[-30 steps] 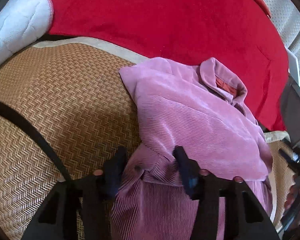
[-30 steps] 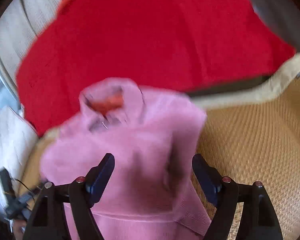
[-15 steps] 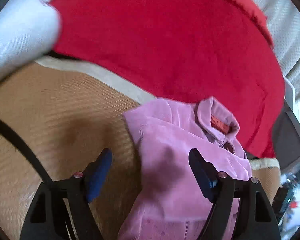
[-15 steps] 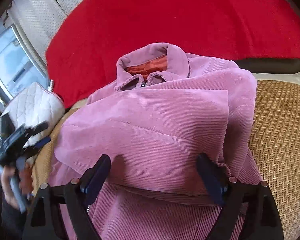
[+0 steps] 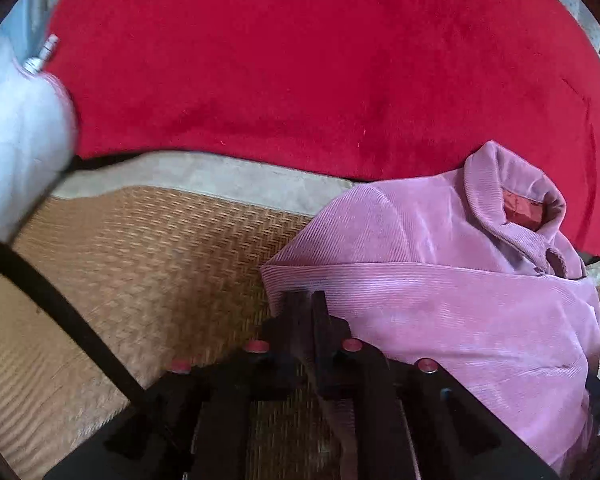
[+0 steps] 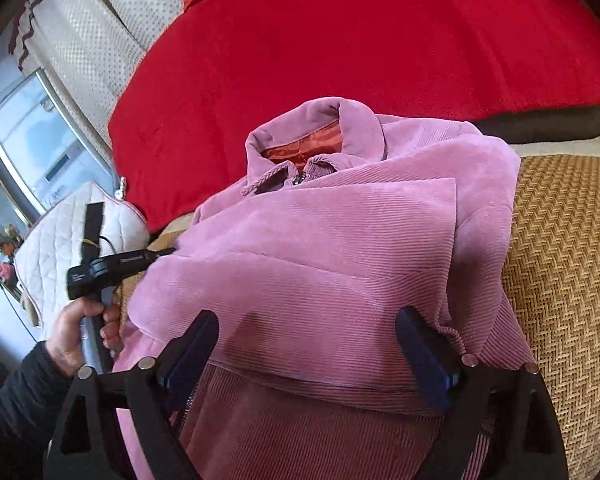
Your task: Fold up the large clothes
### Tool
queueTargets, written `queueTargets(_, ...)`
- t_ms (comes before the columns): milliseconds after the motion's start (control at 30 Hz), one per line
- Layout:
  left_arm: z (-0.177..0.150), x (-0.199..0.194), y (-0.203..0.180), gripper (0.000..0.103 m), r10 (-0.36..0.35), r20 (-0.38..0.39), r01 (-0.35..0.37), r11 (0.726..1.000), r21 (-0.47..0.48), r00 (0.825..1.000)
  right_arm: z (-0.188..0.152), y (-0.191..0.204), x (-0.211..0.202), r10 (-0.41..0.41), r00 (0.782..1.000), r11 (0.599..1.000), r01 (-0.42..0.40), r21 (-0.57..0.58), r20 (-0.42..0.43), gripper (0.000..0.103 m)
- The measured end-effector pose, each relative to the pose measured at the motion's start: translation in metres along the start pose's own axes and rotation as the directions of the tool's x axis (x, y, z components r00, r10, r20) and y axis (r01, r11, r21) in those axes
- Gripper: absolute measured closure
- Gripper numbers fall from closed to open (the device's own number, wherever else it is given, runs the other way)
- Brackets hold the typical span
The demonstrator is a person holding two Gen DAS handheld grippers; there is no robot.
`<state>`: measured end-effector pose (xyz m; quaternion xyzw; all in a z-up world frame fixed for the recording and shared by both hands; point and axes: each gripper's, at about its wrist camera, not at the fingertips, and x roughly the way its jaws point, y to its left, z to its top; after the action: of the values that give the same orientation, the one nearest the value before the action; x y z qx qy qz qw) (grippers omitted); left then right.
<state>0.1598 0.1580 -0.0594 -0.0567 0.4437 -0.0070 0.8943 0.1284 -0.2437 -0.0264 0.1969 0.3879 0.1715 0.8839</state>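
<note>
Right gripper jaws wide, still opening, straddling the folded sleeve, not pinching. Left gripper just narrowed onto the side edge of the pink corduroy jacket on the woven mat. Sleeves look folded in; final body fold left. Red blanket behind.

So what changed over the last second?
The left claw opened, shifted to the pink jacket's side edge and has just closed on it. The right claw came down over the folded front, its jaws just opening wider, gripping nothing. Jacket, red blanket and woven mat stayed put.
</note>
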Motion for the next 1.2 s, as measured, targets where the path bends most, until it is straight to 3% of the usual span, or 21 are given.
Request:
queueTargets(33, -0.005, -0.012, -0.001, 0.058, 0.007, 0.020, -0.006, 1.000, -0.007, 1.000, 0.000, 0.002, 0.000, -0.008, 1.000, 1.000, 0.008, -0.007, -0.001, 0.011)
queueTargets(67, -0.010, -0.023, 0.000, 0.035, 0.010, 0.047, -0.009, 1.000, -0.013, 0.999, 0.000, 0.002, 0.001, -0.013, 1.000, 1.000, 0.013, -0.011, -0.002, 0.011)
queueTargets(100, -0.017, -0.036, -0.005, 0.027, 0.019, 0.088, -0.018, 1.000, -0.014, 0.996, 0.000, 0.003, 0.002, -0.016, 1.000, 1.000, 0.016, -0.012, -0.002, 0.010)
queueTargets(167, -0.024, -0.057, -0.016, 0.027, 0.036, 0.133, -0.037, 0.999, 0.002, 0.990, 0.000, 0.003, 0.003, -0.018, 1.000, 1.000, 0.018, -0.014, -0.001, 0.010)
queueTargets(367, -0.048, -0.073, -0.055, 0.027, -0.003, 0.128, -0.007, 0.997, 0.073, 0.992, 0.000, 0.004, 0.001, -0.024, 1.000, 1.000, 0.024, -0.018, 0.003, 0.010)
queueTargets(467, -0.055, -0.047, -0.066, 0.027, 0.041, 0.038, -0.045, 0.992, 0.115, 0.998, -0.001, 0.002, 0.000, -0.014, 1.000, 1.000, 0.014, -0.011, 0.007, 0.010)
queueTargets(500, -0.059, -0.027, -0.065, 0.024, 0.064, -0.053, -0.058, 0.991, 0.119, 0.997, -0.001, 0.001, 0.000, -0.011, 1.000, 1.000, 0.011, -0.009, 0.008, 0.010)
queueTargets(600, -0.057, -0.033, -0.057, 0.021, 0.053, -0.045, -0.051, 0.998, 0.045, 0.998, -0.001, 0.001, 0.000, -0.008, 1.000, 1.000, 0.008, -0.007, 0.007, 0.010)
queueTargets(800, -0.060, -0.039, -0.061, 0.020, 0.101, -0.007, -0.100, 0.990, 0.103, 0.995, -0.001, 0.003, -0.001, -0.016, 1.000, 1.000, 0.016, -0.014, 0.007, 0.010)
queueTargets(1200, -0.067, -0.030, -0.051, 0.006, 0.085, 0.013, -0.085, 0.995, 0.044, 0.996, -0.001, 0.009, 0.004, -0.031, 0.999, 0.998, 0.030, -0.046, -0.008, 0.004)
